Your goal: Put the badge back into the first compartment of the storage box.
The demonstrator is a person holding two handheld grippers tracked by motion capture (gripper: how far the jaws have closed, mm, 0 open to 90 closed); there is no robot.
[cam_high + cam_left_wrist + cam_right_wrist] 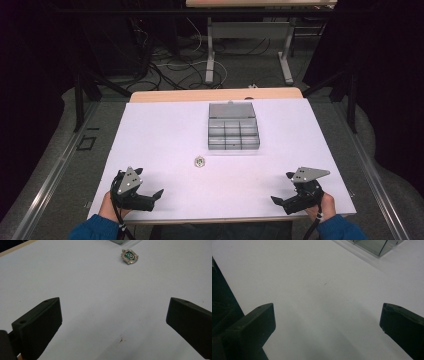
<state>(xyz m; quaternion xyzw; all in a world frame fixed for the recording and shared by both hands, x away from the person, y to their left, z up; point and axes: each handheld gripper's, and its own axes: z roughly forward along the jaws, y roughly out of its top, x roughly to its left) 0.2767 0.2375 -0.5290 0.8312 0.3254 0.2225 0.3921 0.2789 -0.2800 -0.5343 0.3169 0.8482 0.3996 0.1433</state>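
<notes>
**Small crest badge on the white table, both grippers released**

The badge (199, 161) lies flat on the white table (165, 135), near the middle, a little left of centre and just on my near side of the organiser box (233, 133). From the left gripper view it (129, 256) shows best: a small shield-shaped crest with a silvery, scalloped metal edge and a dark green enamel face crossed by a pale curling figure. Whether any letters stand on it I cannot tell; it is too small, and I read no brand, label or writing anywhere else either.

Just beyond the badge sits the organiser box, grey and see-through, its lid thrown open toward the far side and its tray split into small square compartments in rows. A corner of it (374, 246) shows at the top of the right gripper view.

My left gripper (148, 194) rests at the near left edge of the table, well apart from the badge, pointing toward the centre. Its two black jaws stand wide apart with bare tabletop between them, grasping nothing. My right gripper (283, 192) rests at the near right edge, likewise aimed inward, its jaws spread as wide and released, with plain white surface between them. A blue sleeve (92, 229) covers each of my forearms at the near edge.
</notes>
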